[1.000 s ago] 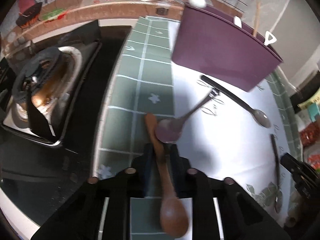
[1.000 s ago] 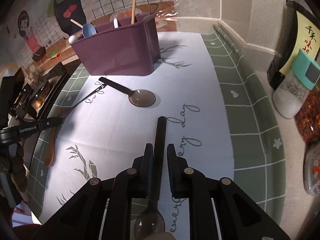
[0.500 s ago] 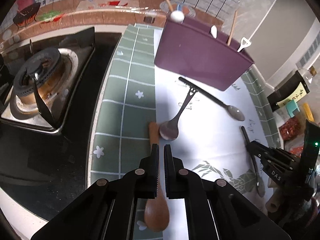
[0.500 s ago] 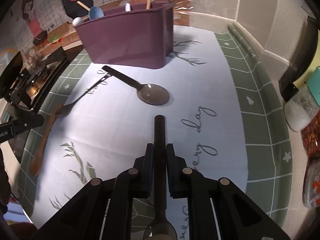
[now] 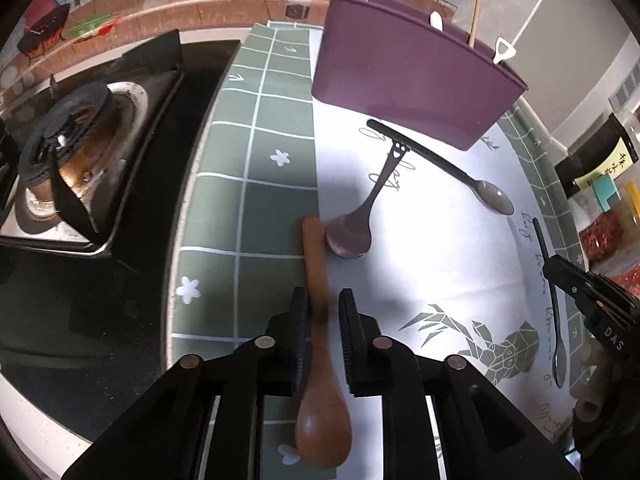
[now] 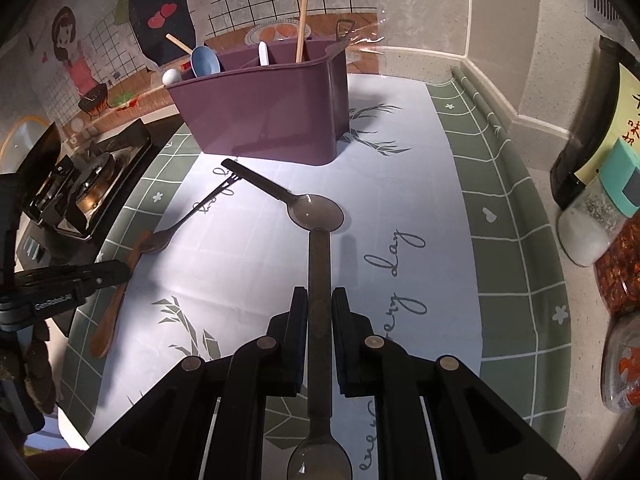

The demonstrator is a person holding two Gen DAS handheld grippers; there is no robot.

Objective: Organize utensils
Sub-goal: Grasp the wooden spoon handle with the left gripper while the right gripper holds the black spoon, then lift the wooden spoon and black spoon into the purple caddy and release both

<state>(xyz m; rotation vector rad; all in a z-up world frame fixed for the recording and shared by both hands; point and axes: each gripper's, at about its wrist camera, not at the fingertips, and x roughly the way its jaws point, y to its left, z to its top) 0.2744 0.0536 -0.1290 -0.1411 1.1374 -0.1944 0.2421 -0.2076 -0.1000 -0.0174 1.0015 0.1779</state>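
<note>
Grippers straddle spoons: left (image 5: 324,316) wooden (loosely), right (image 6: 319,312) dark.

Dim fisheye views, edges bent; glare whitens the mat (image 5: 420,248), wooden spoon (image 5: 320,360) motion-blurred.

A mat (image 6: 504,216) bears the caddy (image 6: 272,112) and loose spoons (image 6: 288,200).

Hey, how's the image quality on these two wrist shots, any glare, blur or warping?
Left wrist view: the white centre of the patterned table mat is blown out by glare, the brown wooden spoon looks smeared between the fingers, and the purple plastic utensil caddy bows from fisheye. Right wrist view: sharper and evenly lit, with a soft shadow beside the caddy.
</note>
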